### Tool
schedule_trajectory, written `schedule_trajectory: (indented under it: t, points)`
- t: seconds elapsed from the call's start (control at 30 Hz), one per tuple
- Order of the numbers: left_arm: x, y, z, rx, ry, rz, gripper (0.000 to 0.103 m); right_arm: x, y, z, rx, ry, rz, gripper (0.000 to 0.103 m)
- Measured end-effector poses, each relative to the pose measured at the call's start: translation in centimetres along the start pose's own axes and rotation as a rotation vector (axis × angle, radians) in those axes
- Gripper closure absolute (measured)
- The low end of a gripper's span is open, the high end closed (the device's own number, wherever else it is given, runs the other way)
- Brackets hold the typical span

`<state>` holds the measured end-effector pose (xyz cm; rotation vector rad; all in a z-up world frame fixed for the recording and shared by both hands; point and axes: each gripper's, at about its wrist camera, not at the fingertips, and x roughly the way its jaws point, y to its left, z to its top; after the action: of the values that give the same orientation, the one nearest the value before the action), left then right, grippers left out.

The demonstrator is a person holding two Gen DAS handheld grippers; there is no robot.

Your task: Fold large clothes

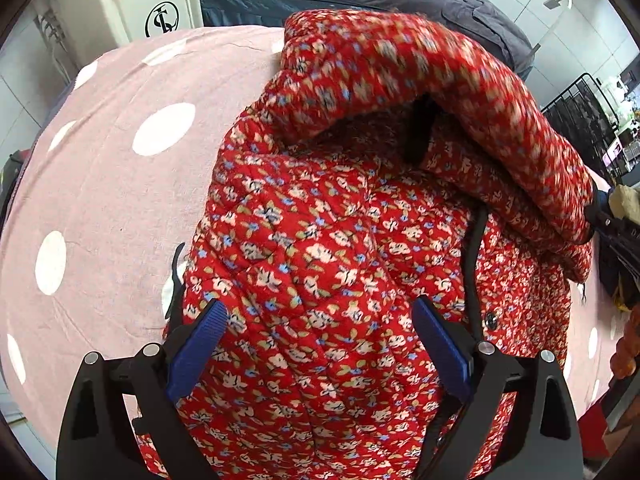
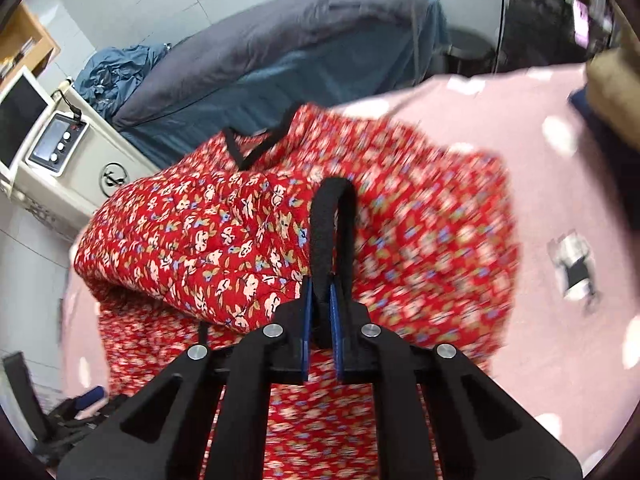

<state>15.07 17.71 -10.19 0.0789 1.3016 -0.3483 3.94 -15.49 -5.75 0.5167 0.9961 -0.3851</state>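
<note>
1. Jacket (image 1: 320, 260): red quilted, small floral print, black trim. It lies spread on a pink sheet (image 1: 100, 200) with white dots, which covers the work surface.
2. Left gripper (image 1: 318, 320): jaws wide apart, blue pads (image 1: 196, 348) either side of a stretch of the jacket's body. It points steeply down at the cloth. Pads grip nothing; whether the tips touch the fabric I cannot tell.
3. Right gripper (image 2: 320, 300): jaws together, clamped on the black cuff (image 2: 332, 220) of a sleeve. The cuff band loops up out of the pads.
4. Sleeve (image 1: 440, 92): raised off the body of the jacket, arching across it from the collar side towards the right edge of the left view. It is motion-blurred there.
5. Black edging (image 2: 256, 148) at the neckline shows as a V in the right view, at the far end of the jacket.
6. Beyond the sheet: a grey bedcover (image 2: 280, 40) over a dark bed, a cream appliance (image 1: 132, 4) with a round logo and a control panel (image 2: 56, 142).
7. A dark gridded rack (image 1: 580, 112) stands at the far right of the left view.
</note>
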Motion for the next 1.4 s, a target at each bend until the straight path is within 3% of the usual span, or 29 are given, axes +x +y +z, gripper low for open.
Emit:
schedule_trajectory:
  t: [0.07, 0.2, 0.33, 0.4, 0.53, 0.63, 0.7, 0.77, 0.9, 0.97, 1.1, 1.4]
  points:
    - [0.0, -0.4, 0.6, 0.021, -0.003, 0.009, 0.012, 0.7, 0.3, -0.1, -0.047, 0.032, -0.057, 0.094]
    - [-1.1, -1.3, 2.5, 0.067, -0.049, 0.017, 0.012, 2.3, 0.1, -0.6, -0.061, 0.126, -0.066, 0.092]
    - [-3.2, -1.8, 5.2, 0.115, -0.139, 0.03, 0.012, 1.2, 0.2, -0.5, -0.016, 0.119, -0.101, 0.073]
    - [-4.1, -2.3, 7.2, 0.141, -0.181, 0.036, 0.012, 0.0, 0.0, -0.2, 0.018, 0.092, -0.129, 0.07]
    - [-5.3, -4.2, 11.1, 0.201, -0.243, 0.04, 0.012, -2.1, 1.3, 0.9, 0.013, 0.02, -0.09, 0.059]
    - [-4.7, -6.3, 13.7, 0.254, -0.252, 0.038, 0.012, -2.1, 3.6, 1.7, -0.052, 0.008, -0.045, 0.058]
    - [-2.8, -8.1, 15.0, 0.301, -0.201, 0.044, 0.01, -1.1, 5.1, 2.2, -0.091, 0.03, -0.008, 0.055]
    - [0.3, -9.7, 15.5, 0.364, -0.085, 0.087, 0.009, 1.1, 6.7, 2.1, -0.146, 0.097, 0.025, 0.043]
    - [5.3, -11.2, 14.6, 0.473, 0.02, 0.172, 0.006, 5.6, 6.7, 0.7, -0.176, 0.24, -0.029, 0.043]
    - [7.4, -10.8, 14.4, 0.466, 0.071, 0.185, 0.005, 7.0, 5.6, -0.2, -0.141, 0.269, -0.019, 0.042]
    - [8.9, -9.9, 15.4, 0.416, 0.095, 0.131, 0.005, 7.4, 6.2, -0.8, -0.188, 0.25, -0.018, 0.039]
    - [10.0, -9.5, 17.1, 0.41, 0.123, 0.121, 0.004, 10.8, 9.8, -0.2, -0.244, 0.292, -0.172, 0.027]
